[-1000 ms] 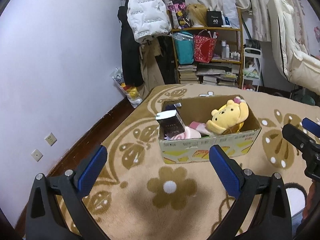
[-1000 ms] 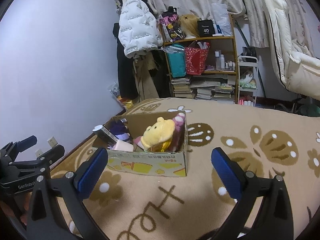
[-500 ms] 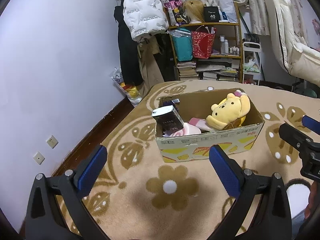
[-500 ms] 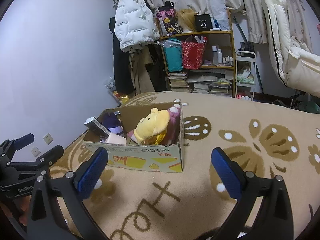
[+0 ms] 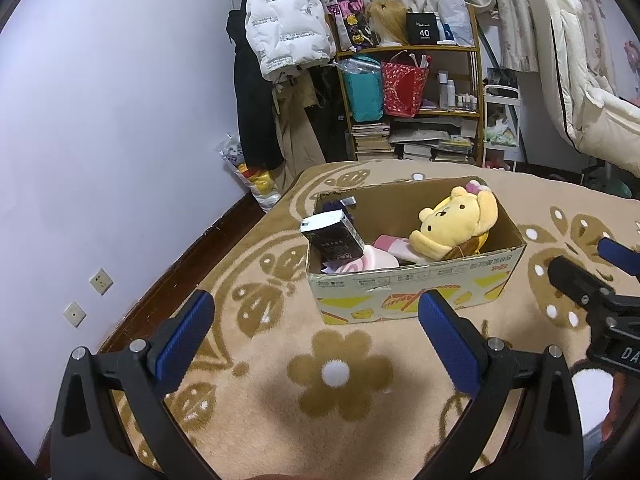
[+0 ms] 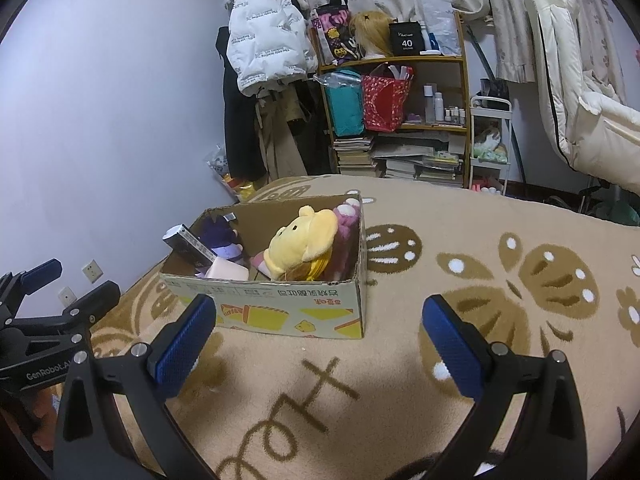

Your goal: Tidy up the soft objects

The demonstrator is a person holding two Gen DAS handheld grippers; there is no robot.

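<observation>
Open printed cardboard box sits on beige flower-patterned carpet, black rectangular carton leaning at its left end. Yellow plush bear lies inside, face up, beside pink soft items. Left hand-held gripper and right hand-held gripper both hover spread wide, empty.

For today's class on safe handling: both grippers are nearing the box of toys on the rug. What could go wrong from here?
1. The dark carton leans over the cardboard box rim; a nudge may tip it out.
2. The yellow plush bear lies on other toys, so grabbing it may drag them along.
3. The left gripper and right gripper, both open, could collide.
</observation>
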